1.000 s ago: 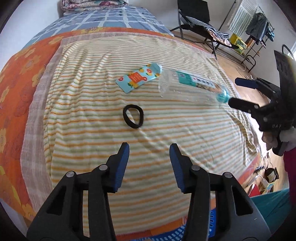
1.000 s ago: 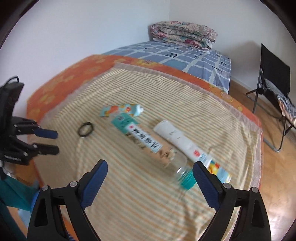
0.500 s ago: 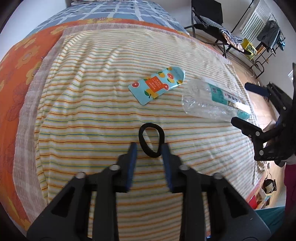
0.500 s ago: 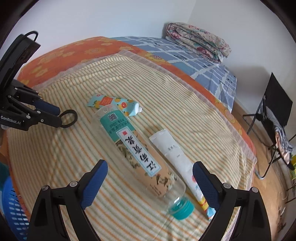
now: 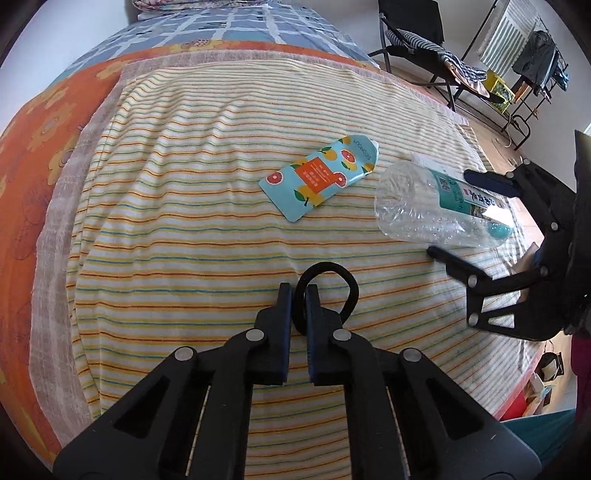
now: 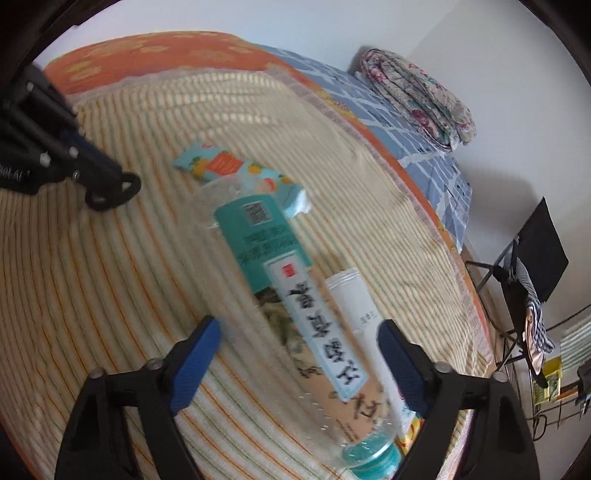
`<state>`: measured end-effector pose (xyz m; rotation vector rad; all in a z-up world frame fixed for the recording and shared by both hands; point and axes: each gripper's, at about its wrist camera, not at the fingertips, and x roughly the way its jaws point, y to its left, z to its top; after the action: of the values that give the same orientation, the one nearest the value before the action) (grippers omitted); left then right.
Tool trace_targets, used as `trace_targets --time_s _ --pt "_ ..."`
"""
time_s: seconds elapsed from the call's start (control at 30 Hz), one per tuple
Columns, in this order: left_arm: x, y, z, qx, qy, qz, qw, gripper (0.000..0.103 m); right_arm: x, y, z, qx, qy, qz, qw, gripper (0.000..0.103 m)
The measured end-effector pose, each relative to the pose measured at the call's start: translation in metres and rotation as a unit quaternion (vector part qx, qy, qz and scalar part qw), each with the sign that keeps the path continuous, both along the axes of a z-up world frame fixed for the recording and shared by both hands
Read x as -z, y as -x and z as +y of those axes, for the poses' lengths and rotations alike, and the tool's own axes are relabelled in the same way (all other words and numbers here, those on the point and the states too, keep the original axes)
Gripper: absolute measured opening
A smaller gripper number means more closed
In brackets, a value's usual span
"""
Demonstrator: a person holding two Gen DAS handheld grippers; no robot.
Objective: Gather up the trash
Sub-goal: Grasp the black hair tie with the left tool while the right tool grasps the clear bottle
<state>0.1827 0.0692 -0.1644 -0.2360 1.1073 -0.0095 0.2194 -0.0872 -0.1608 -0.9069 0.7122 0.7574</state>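
Note:
My left gripper (image 5: 298, 295) is shut on a black hair tie (image 5: 345, 284) lying on the striped bed cover (image 5: 184, 206); it also shows in the right wrist view (image 6: 110, 194). A clear plastic bottle (image 6: 291, 295) with a teal label and cap lies between the blue pads of my open right gripper (image 6: 299, 330), also seen in the left wrist view (image 5: 439, 206). A light-blue citrus-print pouch (image 5: 321, 177) lies beyond the tie. A white tube (image 6: 354, 299) lies beside the bottle.
An orange flowered sheet (image 5: 33, 147) and a blue checked one (image 5: 236, 26) lie around the striped cover. A folded quilt (image 6: 417, 96) sits at the bed's far end. A folding chair (image 5: 417, 33) and a clothes rack (image 5: 532, 66) stand on the floor.
My left gripper moved forward to the hair tie and closed on it. My right gripper moved in so its open fingers straddle the bottle.

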Motion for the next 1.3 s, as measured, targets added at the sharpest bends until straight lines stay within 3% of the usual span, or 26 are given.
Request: trace_targets --time_s 0.23,0.5,0.83,1.3 --pt "-0.005 0.009 0.005 -0.002 -0.005 -0.008 1.0 0.003 -0.007 0.004 -0.001 0.003 -0.001 -0.006 1.0 0.071" --pt "-0.02 0.018 0.009 -0.009 -0.006 -0.025 0.9996 0.003 -0.045 0.001 -0.015 0.031 -0.089 0.033 0.995 0.066" --pt "-0.055 0.038 0.002 -0.002 -0.01 -0.06 0.9981 0.003 -0.096 0.001 -0.053 0.093 -0.22 0.112 0.965 0.063" --pt "-0.091 0.091 -0.024 0.022 -0.013 -0.09 0.9956 0.003 -0.134 0.058 -0.091 0.104 -0.274 0.139 0.946 0.062"
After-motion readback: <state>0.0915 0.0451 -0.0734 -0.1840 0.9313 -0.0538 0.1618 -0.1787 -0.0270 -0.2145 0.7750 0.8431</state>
